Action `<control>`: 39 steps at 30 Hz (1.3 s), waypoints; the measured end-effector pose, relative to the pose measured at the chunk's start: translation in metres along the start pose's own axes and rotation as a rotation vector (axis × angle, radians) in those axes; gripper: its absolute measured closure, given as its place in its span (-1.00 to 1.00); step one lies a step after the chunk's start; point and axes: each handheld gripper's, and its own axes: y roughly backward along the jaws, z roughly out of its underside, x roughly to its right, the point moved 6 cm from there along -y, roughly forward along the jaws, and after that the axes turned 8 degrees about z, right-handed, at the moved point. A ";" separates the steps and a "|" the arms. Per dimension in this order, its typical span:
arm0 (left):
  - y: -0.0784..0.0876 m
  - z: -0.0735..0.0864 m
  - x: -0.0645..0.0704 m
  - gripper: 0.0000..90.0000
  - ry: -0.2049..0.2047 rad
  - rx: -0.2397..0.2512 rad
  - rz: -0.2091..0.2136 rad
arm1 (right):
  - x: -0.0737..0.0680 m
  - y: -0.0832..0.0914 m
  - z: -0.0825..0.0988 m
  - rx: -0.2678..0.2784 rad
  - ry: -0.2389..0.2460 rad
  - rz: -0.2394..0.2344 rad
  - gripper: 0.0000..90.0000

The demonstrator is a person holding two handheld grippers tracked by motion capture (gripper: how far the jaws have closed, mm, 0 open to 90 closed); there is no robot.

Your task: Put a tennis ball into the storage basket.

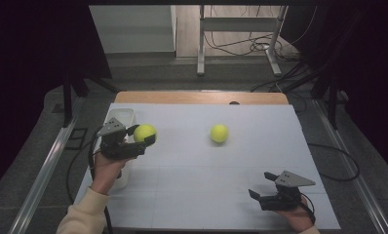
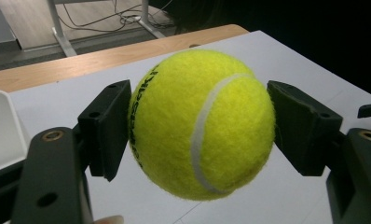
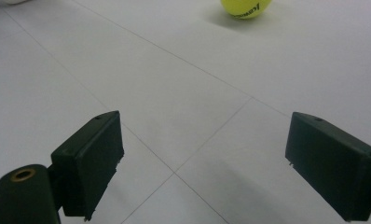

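The tennis ball [image 2: 201,125], light, springy and felt-covered, should resist slipping; it is clamped across its widest part by the left claw [image 1: 144,134], above the bench's [image 1: 192,195] left edge beside a white tray [image 1: 120,115]. The right claw [image 1: 261,185] stands wide, empty.

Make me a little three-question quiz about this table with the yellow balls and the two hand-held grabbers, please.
1. True or false: the left gripper has its fingers pressed on a tennis ball.
2. Where is the second tennis ball?
A. in the white bin
B. loose on the white table
C. in the right gripper
3. Fill in: the right gripper's fingers stand ____, with nothing between them.

Key
1. True: each side of the ball meets a finger.
2. B: it lies alone near mid-table.
3. Open.
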 end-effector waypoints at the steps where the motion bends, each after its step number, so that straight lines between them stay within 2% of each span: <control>1: 0.000 0.000 -0.001 -0.41 0.000 0.000 -0.002 | 0.000 0.000 0.000 0.000 0.000 0.000 -0.74; 18: -0.004 -0.005 -0.015 -0.41 0.012 -0.018 -0.033 | 0.000 0.000 0.000 -0.001 -0.002 0.001 -0.74; 39: -0.002 -0.014 -0.047 -0.41 0.054 -0.025 -0.097 | 0.000 0.000 0.000 -0.001 0.000 0.003 -0.74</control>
